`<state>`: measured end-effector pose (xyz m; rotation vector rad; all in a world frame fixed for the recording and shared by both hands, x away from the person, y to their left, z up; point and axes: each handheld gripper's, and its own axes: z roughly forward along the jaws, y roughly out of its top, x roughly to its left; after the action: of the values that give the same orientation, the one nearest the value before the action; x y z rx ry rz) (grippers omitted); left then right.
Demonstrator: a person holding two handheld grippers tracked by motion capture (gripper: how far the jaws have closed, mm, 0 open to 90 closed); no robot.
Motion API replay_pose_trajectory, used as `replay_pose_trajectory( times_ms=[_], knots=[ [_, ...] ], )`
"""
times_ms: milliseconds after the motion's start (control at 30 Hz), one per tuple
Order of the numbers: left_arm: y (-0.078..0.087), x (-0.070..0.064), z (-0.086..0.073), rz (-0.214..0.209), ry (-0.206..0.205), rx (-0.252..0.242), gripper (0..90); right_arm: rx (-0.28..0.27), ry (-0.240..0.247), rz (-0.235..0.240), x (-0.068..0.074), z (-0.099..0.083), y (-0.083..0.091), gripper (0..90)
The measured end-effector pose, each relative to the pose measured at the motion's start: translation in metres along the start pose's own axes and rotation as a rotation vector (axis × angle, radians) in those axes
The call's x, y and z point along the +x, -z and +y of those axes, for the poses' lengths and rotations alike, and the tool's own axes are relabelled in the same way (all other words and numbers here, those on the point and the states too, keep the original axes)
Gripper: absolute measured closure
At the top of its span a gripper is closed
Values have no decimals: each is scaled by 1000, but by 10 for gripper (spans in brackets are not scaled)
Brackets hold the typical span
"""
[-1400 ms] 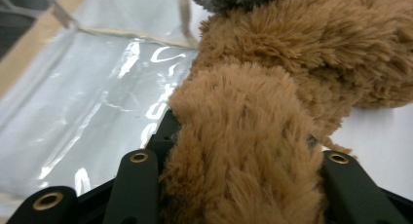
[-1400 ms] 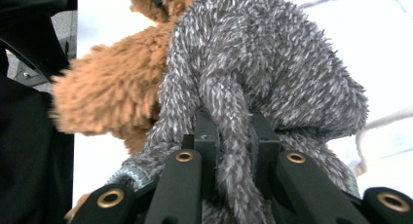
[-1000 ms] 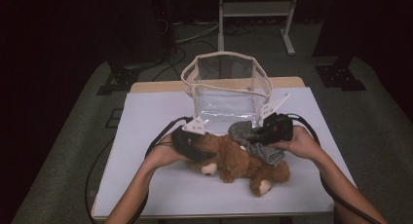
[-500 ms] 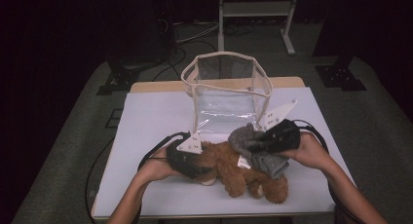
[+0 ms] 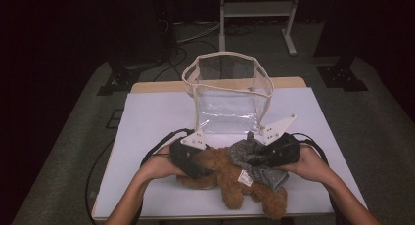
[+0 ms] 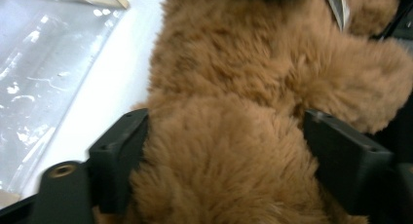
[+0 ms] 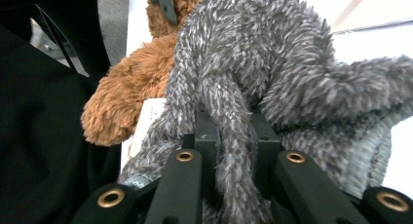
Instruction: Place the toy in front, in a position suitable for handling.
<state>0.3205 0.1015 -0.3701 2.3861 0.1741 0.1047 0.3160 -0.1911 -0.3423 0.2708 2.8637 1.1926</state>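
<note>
Teamwork matters: left tongs (image 5: pixel 195 159) clamp the brown teddy's (image 5: pixel 230 178) body, right tongs (image 5: pixel 266 154) pinch its grey garment (image 5: pixel 254 164), low on the surface (image 5: pixel 147 122) before the clear bag (image 5: pixel 227 95); lift both evenly, keeping grips firm.

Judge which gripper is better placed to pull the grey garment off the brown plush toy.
Right. The right gripper is already shut on the grey garment, jaws pinching a fold. The left gripper straddles the brown plush toy, so it suits holding the toy steady.
</note>
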Motion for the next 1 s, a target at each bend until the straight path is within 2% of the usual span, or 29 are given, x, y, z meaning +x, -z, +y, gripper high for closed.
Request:
replay_pose_trajectory(
  times_ms=[33,133,200,267,300,333,367,467,600,633,667,733,800,900,1000],
  knots=[
    [0,-2,-1,-2,7,-2,231,-5,8,-9,-1,1,4,778],
    [3,-4,-3,-12,-7,1,243,-33,-6,-29,-3,2,16,777],
    [4,-3,-1,-14,-12,5,232,-22,-25,-8,-4,-2,9,778],
    [2,1,3,-7,-12,25,183,-2,-24,8,-2,-6,-5,780],
    [1,3,6,-14,-11,29,168,-1,-29,26,0,-8,-11,782],
    [-1,6,9,-40,1,22,155,-9,-30,50,1,-10,-15,783],
    [-5,8,11,-57,7,32,139,-22,-27,71,3,-11,-16,783],
    [-20,10,16,-91,11,112,84,-19,-16,74,7,-11,-15,783],
    [-29,15,21,-136,36,155,60,-19,-16,78,6,-13,-14,782],
    [-30,17,21,-160,37,161,89,-20,-19,77,6,-13,-14,782],
    [-30,17,22,-163,24,172,147,-23,-22,79,5,-14,-14,781],
    [-28,16,25,-147,4,159,325,-25,-32,76,2,-13,-11,779],
    [-24,17,27,-128,-4,124,434,-26,-33,60,-2,-12,-6,777],
    [-20,18,28,-75,-12,55,503,-21,-34,21,-9,-8,5,775],
    [-20,23,31,-20,-23,5,510,1,-36,-7,-18,-1,14,775]
  ],
)
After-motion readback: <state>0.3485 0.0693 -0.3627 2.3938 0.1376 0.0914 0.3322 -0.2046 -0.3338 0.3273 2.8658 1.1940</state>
